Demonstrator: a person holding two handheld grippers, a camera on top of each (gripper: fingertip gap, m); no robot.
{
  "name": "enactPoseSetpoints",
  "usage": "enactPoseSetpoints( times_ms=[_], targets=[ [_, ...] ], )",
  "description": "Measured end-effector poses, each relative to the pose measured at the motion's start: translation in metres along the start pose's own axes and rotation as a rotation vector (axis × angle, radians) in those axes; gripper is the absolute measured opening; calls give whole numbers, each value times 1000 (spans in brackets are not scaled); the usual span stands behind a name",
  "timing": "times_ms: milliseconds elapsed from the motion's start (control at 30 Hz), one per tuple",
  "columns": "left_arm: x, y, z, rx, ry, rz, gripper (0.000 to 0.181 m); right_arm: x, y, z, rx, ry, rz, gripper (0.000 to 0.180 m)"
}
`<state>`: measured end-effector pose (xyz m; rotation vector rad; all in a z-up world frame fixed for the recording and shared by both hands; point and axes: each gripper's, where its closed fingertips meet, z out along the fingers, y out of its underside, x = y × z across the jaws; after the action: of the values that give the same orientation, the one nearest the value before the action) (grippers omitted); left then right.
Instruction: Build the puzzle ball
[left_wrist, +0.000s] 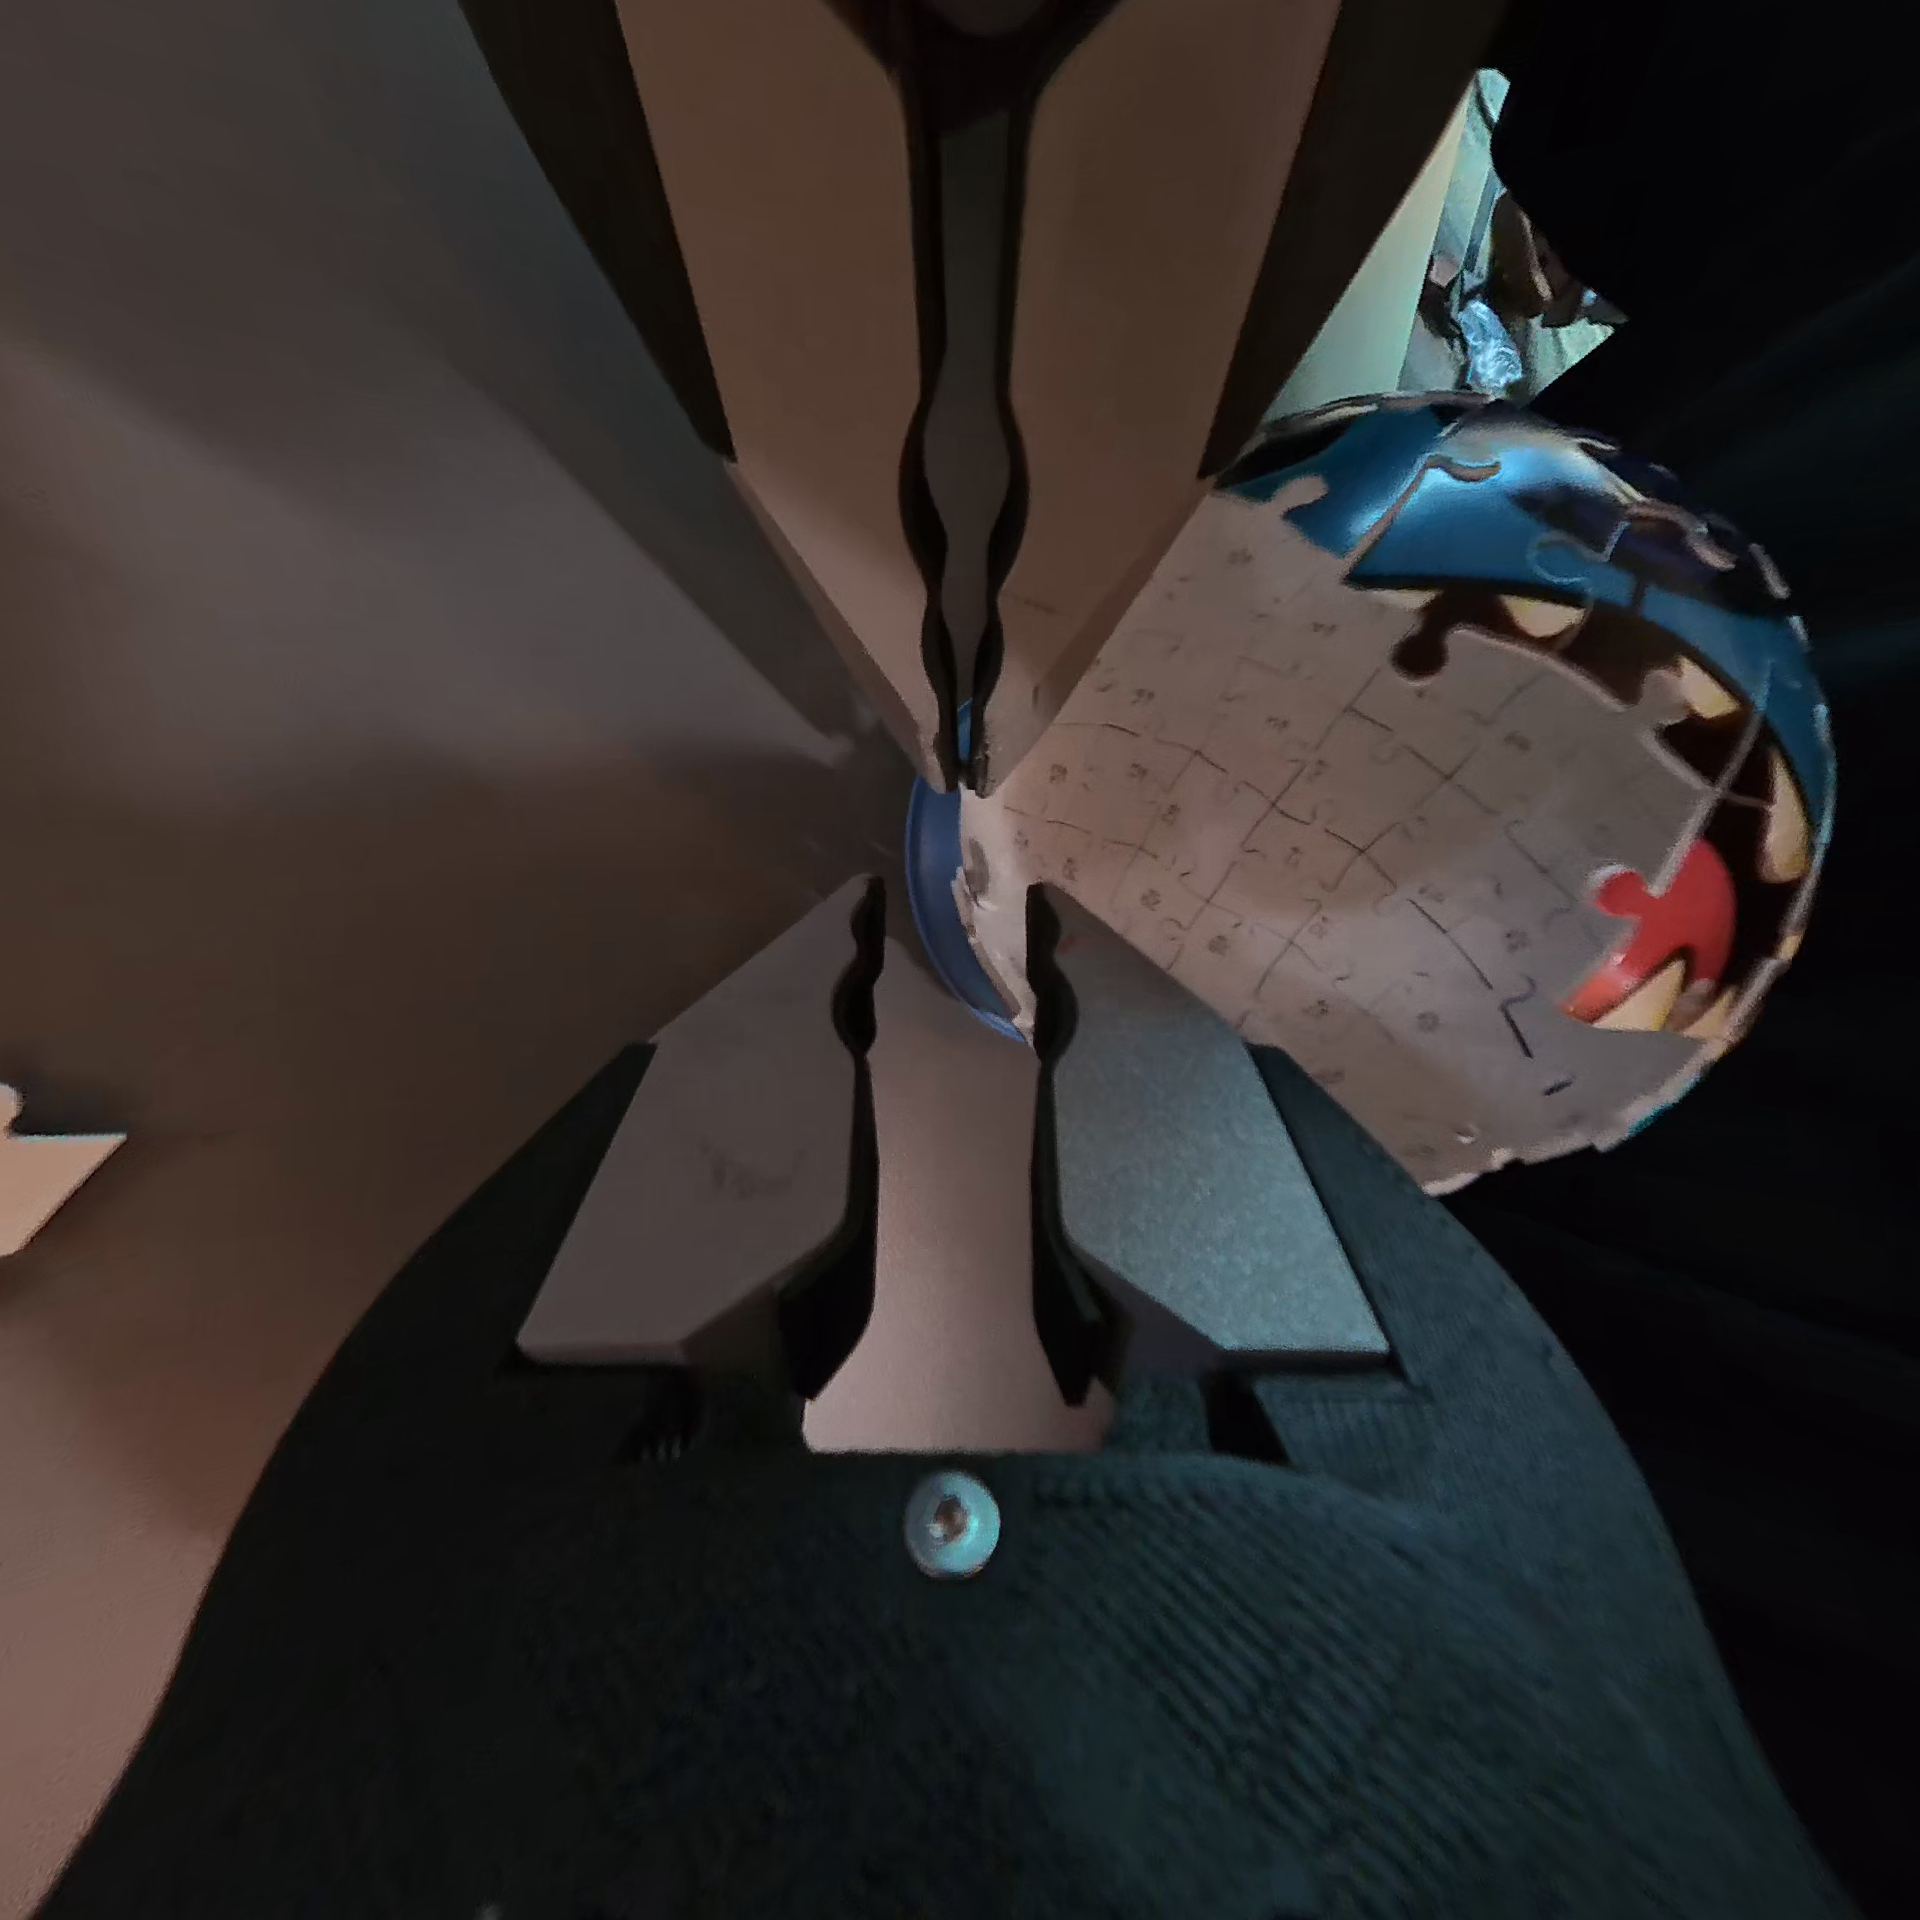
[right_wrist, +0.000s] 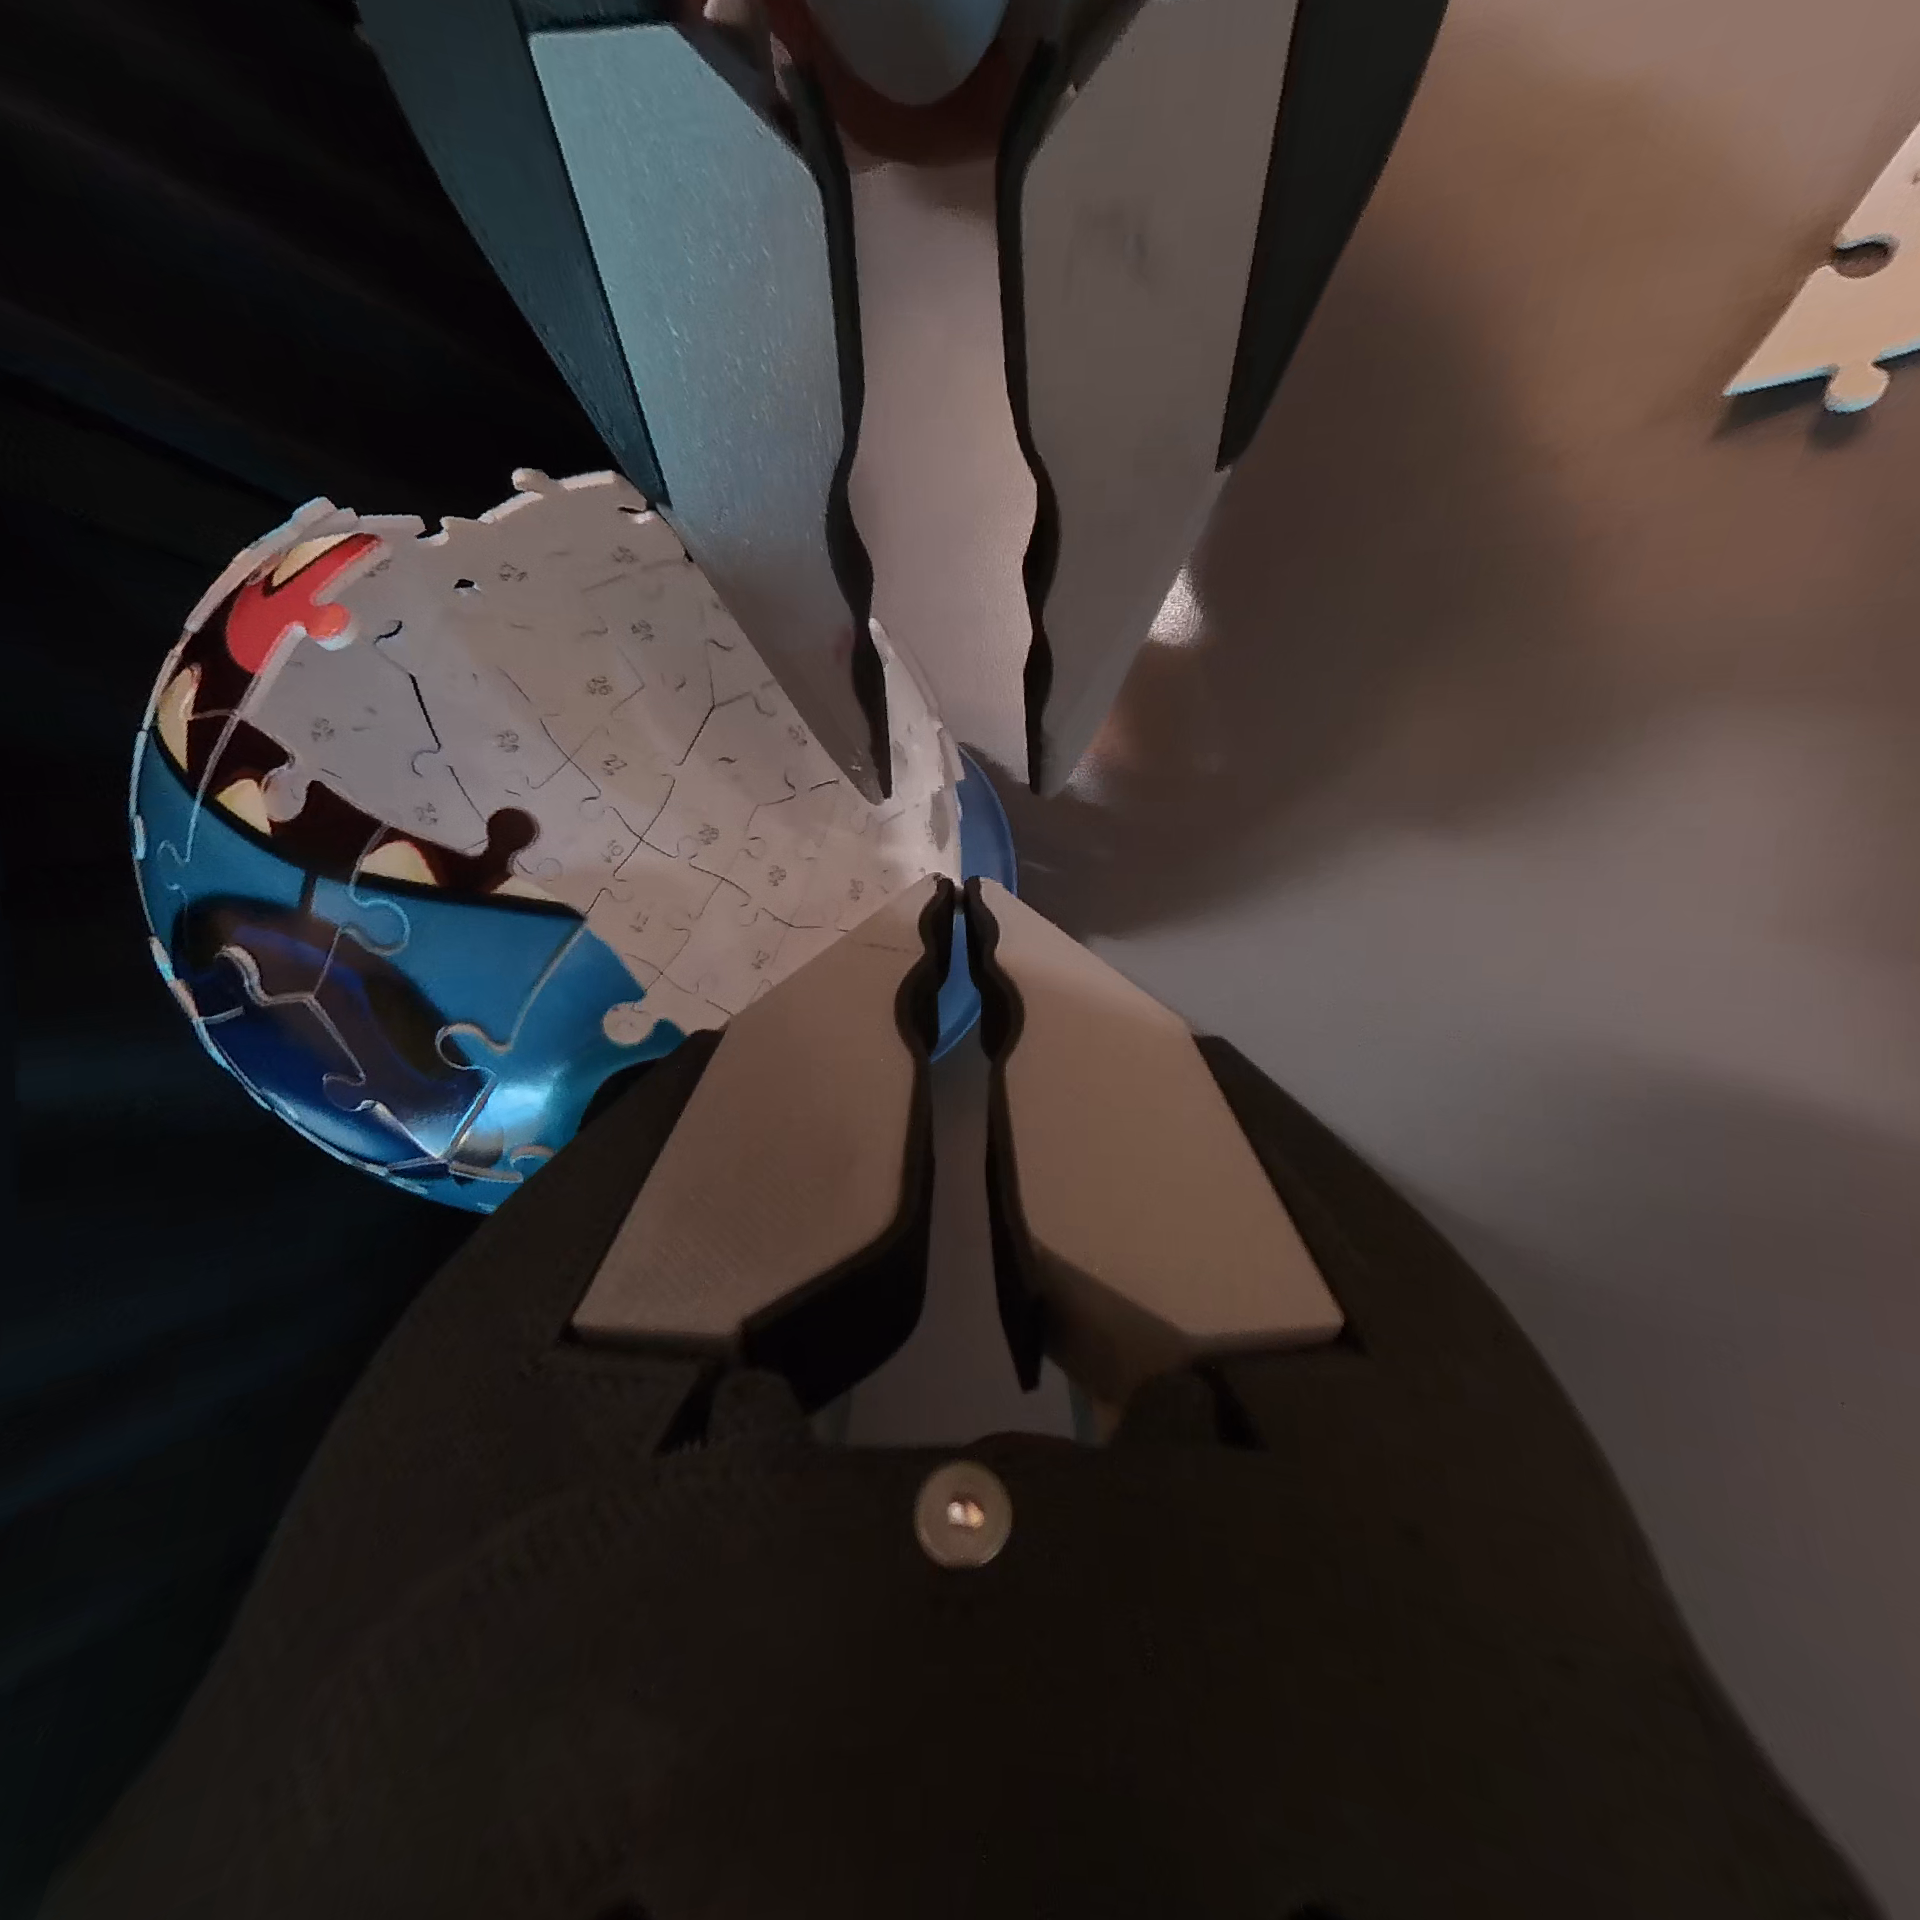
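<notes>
The right gripper (right_wrist: 951, 883) pinched the blue rim of the half-built puzzle ball (right_wrist: 582, 769) above the desk (right_wrist: 1558, 831); the left gripper (left_wrist: 951, 904) gaped narrowly across that edge.

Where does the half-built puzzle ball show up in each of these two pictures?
Left wrist view: the puzzle ball sits right of centre, white inner side facing the camera.
Right wrist view: the puzzle ball sits left of centre.
Shared landmark: the red piece at its rim.
</notes>
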<state>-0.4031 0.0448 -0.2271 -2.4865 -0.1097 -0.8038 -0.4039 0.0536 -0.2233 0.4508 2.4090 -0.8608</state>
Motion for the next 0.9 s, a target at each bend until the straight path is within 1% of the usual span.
enactPoseSetpoints(
  times_ms=[167,367,500,900],
  targets=[
    [-1,-2,4,-7,-7,10,18,0,0,0,5,0,1,0],
    [0,-1,7,-24,-2,12,14,0,0,0,8,-1,3,0],
    [3,-3,8,-12,15,16,3,0,0,0,11,0,4,0],
    [4,-4,9,-12,-4,39,2,-2,0,0,23,-34,-3,0]
  ],
)
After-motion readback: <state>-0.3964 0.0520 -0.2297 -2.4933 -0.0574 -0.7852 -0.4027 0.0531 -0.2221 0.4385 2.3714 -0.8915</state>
